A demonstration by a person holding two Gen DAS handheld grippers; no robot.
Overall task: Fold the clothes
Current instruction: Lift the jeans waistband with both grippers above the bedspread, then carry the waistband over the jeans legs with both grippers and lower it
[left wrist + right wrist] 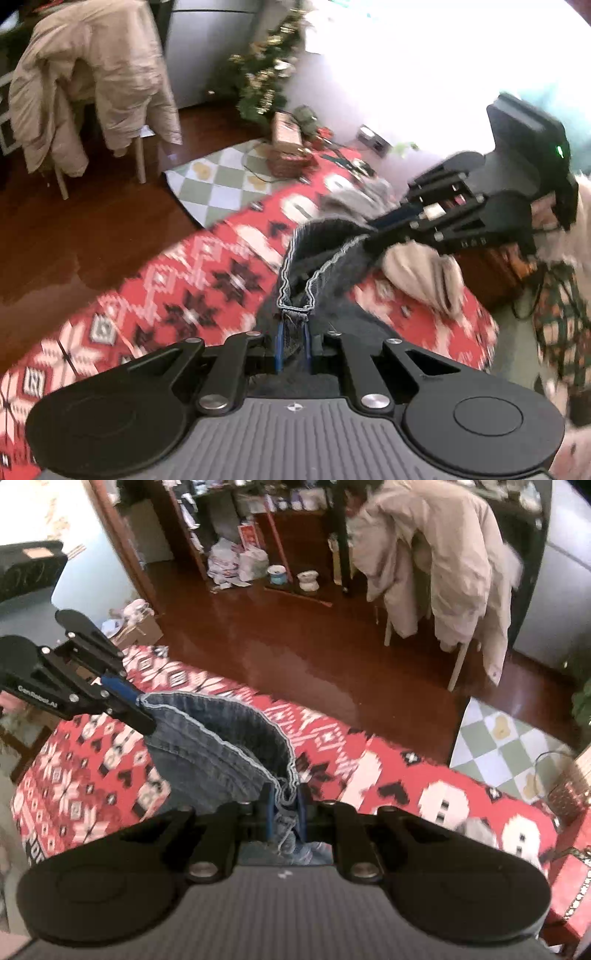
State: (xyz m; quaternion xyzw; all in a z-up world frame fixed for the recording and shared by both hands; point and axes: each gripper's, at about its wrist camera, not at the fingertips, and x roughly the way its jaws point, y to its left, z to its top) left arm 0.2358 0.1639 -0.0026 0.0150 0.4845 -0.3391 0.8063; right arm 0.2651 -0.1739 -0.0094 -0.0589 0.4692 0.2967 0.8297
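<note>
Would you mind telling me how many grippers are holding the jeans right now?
2. The left gripper pinches one end of the jeans' waistband, the right gripper pinches the other, with the jeans hanging between them over the red cloth.

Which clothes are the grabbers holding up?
The blue jeans: both the left gripper and right gripper pinch their hem. The beige coat hangs on a chair; the cream garment lies loose.

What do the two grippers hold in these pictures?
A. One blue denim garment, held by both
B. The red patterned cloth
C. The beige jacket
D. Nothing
A: the left gripper and right gripper each pinch the hem of the denim garment.
</note>
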